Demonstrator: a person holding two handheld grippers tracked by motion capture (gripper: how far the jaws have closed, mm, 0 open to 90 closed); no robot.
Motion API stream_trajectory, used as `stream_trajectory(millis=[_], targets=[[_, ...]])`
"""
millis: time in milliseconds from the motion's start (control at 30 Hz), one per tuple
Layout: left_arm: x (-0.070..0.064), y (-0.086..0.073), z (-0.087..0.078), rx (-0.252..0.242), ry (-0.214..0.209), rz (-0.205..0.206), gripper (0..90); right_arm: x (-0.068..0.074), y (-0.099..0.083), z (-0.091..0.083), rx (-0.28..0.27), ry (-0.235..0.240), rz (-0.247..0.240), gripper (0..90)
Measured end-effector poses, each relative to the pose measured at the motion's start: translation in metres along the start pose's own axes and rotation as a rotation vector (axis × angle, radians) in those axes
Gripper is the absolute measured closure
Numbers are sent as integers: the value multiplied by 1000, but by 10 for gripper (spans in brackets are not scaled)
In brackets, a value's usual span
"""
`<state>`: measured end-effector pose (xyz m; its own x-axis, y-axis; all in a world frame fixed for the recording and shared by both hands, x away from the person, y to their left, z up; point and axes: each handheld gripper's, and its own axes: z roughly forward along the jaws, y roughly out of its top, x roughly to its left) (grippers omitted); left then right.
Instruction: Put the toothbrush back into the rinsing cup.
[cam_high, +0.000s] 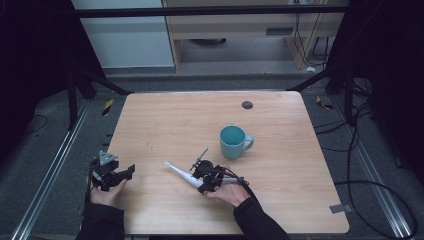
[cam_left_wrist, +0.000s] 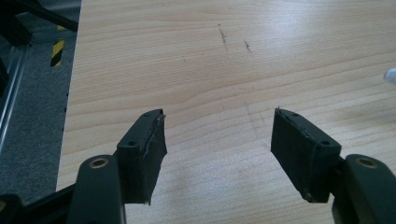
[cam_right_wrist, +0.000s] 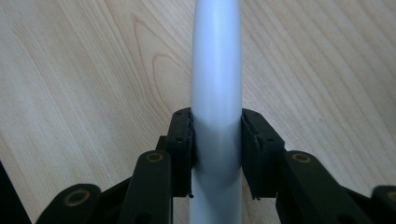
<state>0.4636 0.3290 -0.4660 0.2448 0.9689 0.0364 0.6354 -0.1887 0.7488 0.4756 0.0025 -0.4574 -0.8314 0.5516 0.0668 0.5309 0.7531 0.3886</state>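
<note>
Wooden table (cam_high: 280, 200), light grain, dark floor and rails around it. My right gripper (cam_high: 205, 182) sits near the table's front edge, about mid-width, jaws clamped on a white handle-like tool (cam_high: 181, 173). In the right gripper view the pads press both sides of the tool's (cam_right_wrist: 217, 93) smooth white shaft, which runs straight out ahead over the wood. From above, the tool's tip points left and slightly toward the far edge; whether it rests on the wood or is lifted, I can't tell. My left gripper (cam_high: 120, 175) is at the front-left corner, just at the left edge, jaws spread wide with bare wood between them (cam_left_wrist: 217, 154). Teal mug (cam_high: 234, 142) stands upright beyond the right gripper, near it, handle facing the right edge. Small dark disc (cam_high: 247, 105) near the far edge.
</note>
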Motion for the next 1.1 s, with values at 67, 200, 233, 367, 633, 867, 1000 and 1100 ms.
stream_trajectory(millis=[67, 200, 233, 367, 633, 867, 1000, 1100], targets=[[0, 0, 0, 1, 0, 1, 348, -1, -1, -5, -28, 3, -1, 665], [0, 0, 0, 1, 1, 0, 348, -1, -2, -14, -107, 0, 12, 665], [0, 0, 0, 1, 0, 0, 348, -1, -2, -16, -131, 0, 15, 665], [0, 0, 0, 1, 0, 1, 348, -2, -3, -25, -231, -4, 31, 665], [0, 0, 1, 3, -2, 3, 348, -8, -9, -45, -431, -5, 69, 664], [-1, 0, 2, 5, -2, 2, 348, -14, -13, -57, -560, -14, 103, 664], [-1, 0, 2, 5, -2, 1, 348, -17, -13, -61, -603, -20, 117, 664], [-1, 0, 2, 4, -4, 0, 348, -19, -13, -63, -628, -26, 132, 664]])
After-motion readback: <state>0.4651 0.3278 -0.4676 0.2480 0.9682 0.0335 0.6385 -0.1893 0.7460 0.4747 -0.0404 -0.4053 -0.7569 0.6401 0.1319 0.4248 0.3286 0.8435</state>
